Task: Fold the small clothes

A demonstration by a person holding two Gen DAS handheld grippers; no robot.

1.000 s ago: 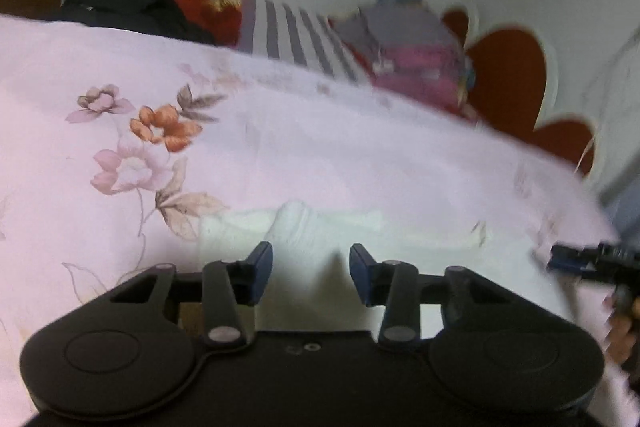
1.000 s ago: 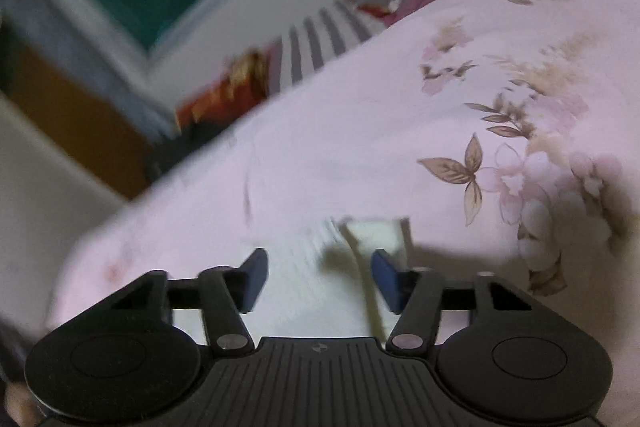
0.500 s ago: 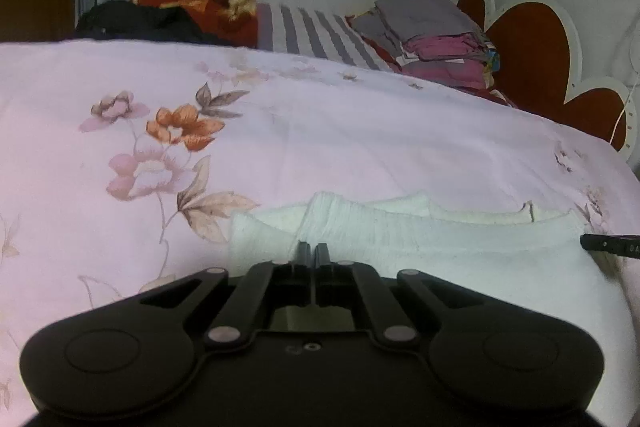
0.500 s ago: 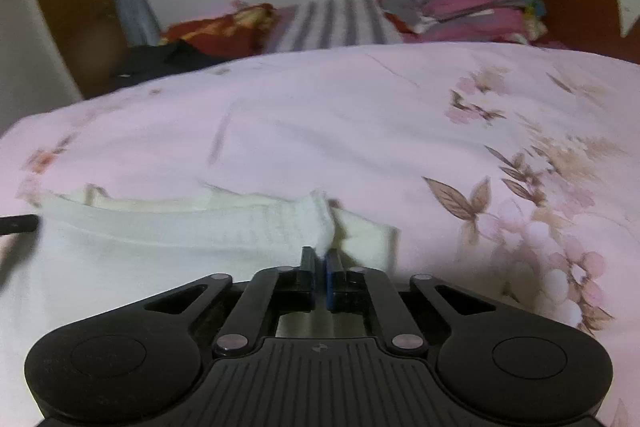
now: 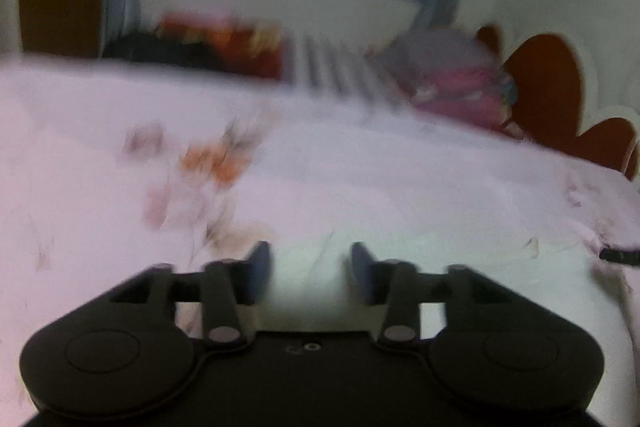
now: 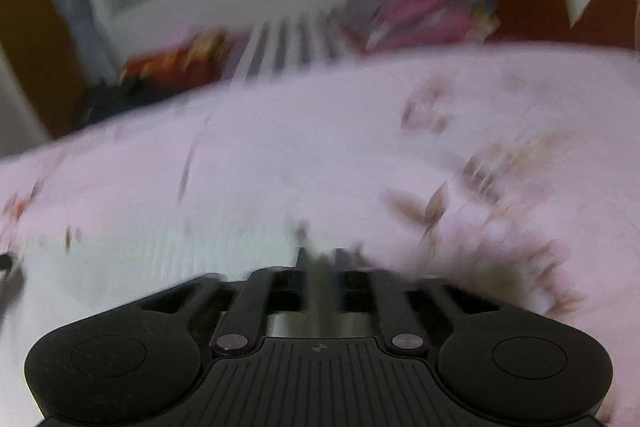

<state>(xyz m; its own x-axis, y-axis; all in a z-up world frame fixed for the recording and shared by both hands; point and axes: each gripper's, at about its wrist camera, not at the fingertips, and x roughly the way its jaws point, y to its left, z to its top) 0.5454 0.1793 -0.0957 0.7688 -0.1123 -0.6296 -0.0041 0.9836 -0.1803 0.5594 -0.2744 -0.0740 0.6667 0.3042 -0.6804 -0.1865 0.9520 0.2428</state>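
A white small garment (image 5: 440,267) lies flat on the pink flowered bedsheet (image 5: 360,179); both views are blurred by motion. My left gripper (image 5: 310,259) hovers over the garment's left end, its jaws opening, blue pads well apart and only cloth below them. In the right wrist view the garment (image 6: 160,259) spreads to the left. My right gripper (image 6: 320,259) is at its right edge, jaws opening with a narrow gap between the fingers; blur hides whether cloth is in that gap. The right gripper's tip (image 5: 620,255) shows at the left view's right edge.
At the head of the bed lie a stack of folded grey and pink clothes (image 5: 452,83), a striped pillow (image 5: 332,67), a red patterned cloth (image 5: 224,35) and a dark garment (image 5: 152,51). A brown and white headboard (image 5: 548,79) rises on the right. A window is behind.
Half a second ago both grippers were shut at the garment's folded top edge. Now both sets of jaws have parted and both hands have shifted, blurring the views.
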